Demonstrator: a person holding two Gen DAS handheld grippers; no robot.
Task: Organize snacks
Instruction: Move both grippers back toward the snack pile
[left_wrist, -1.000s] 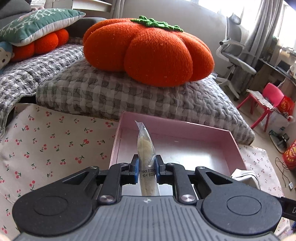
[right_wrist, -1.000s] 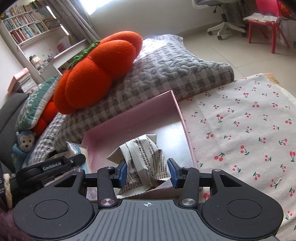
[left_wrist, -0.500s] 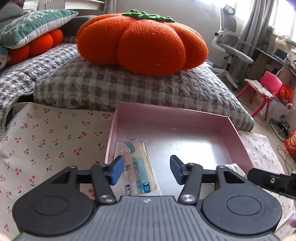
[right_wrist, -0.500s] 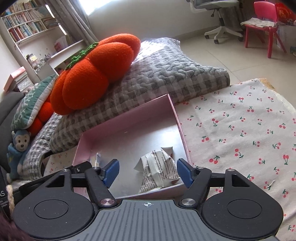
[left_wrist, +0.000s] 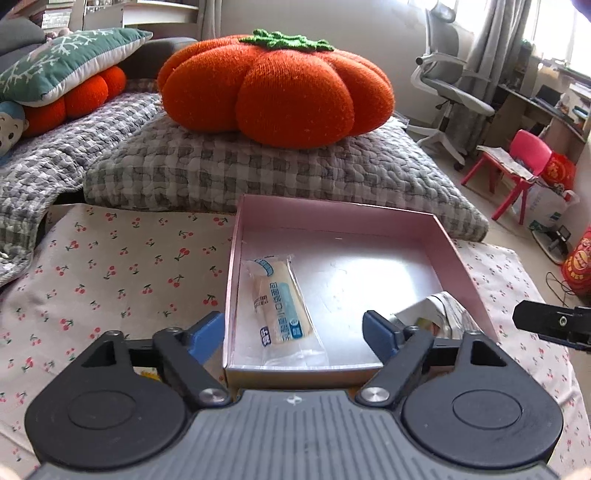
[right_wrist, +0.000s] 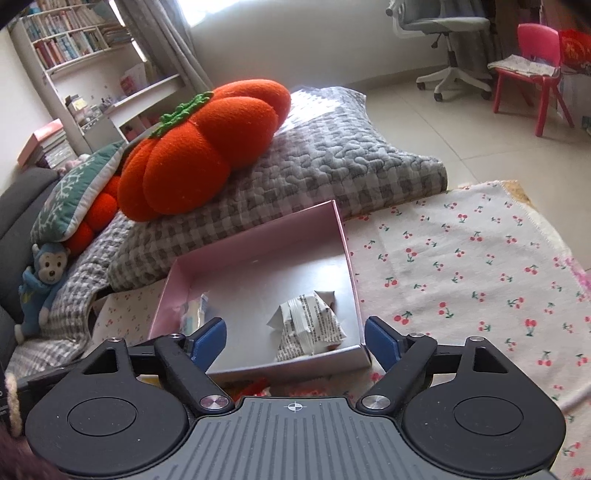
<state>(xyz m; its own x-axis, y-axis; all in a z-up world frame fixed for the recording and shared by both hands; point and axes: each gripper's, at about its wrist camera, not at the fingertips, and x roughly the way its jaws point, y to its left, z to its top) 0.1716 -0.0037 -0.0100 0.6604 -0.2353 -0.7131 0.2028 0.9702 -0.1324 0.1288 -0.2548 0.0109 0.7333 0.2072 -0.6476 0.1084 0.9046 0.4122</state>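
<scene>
Living room, snacks lying in a pink box on a cherry-print cloth.

Behind the cloth (left_wrist: 122, 273) sits a grey checked quilted cushion (left_wrist: 280, 173) with a big orange pumpkin pillow (left_wrist: 280, 88) on top. On the cloth lies the shallow pink box (left_wrist: 340, 218), its floor silvery. Inside, a clear-wrapped bread snack with blue print (left_wrist: 280, 302) lies flat along the box's left wall, and a crumpled white printed snack packet (right_wrist: 310, 325) rests in the near right corner. Left tongs (left_wrist: 295, 332) hover spread wide over the box's near edge, holding nothing. Right tongs (right_wrist: 295, 341) are likewise spread wide and unloaded, just before that same edge.
</scene>
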